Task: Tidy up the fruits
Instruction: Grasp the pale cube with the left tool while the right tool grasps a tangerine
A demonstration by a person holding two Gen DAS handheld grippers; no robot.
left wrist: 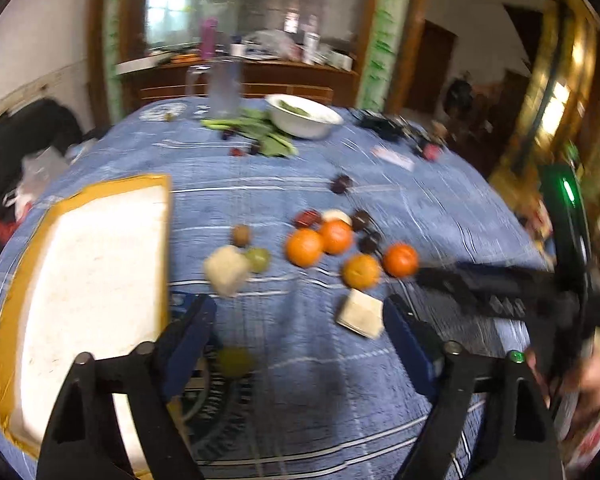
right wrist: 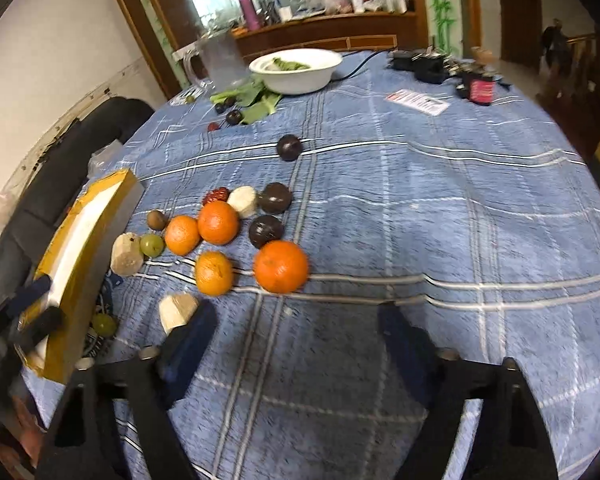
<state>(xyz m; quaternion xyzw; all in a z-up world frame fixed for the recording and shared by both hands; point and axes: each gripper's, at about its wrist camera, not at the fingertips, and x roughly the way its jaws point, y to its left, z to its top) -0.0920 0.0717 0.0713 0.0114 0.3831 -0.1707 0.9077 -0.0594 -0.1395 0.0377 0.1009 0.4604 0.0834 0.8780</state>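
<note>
Several oranges (right wrist: 281, 266) lie mid-table on the blue checked cloth, among dark round fruits (right wrist: 266, 231), white peeled chunks (right wrist: 177, 312), green fruits (right wrist: 152, 245), a brown one (right wrist: 157, 220) and a red one (right wrist: 216, 196). My right gripper (right wrist: 296, 320) hovers open just in front of the nearest orange, with nothing between its fingers. My left gripper (left wrist: 296, 316) is open above the cloth. A white chunk (left wrist: 360, 312) lies beside its right finger and a green fruit (left wrist: 236, 362) beside its left. The oranges (left wrist: 304, 247) are further ahead. A yellow-rimmed white tray (left wrist: 92, 280) sits to the left.
A white bowl (right wrist: 296, 70) with greens, loose green leaves (right wrist: 256, 104), a clear jug (right wrist: 220, 58), black devices (right wrist: 424, 64) and a card (right wrist: 416, 101) stand at the table's far side. A black seat (right wrist: 60, 160) is beyond the left edge. The tray's wall (right wrist: 96, 248) rises left of the fruit.
</note>
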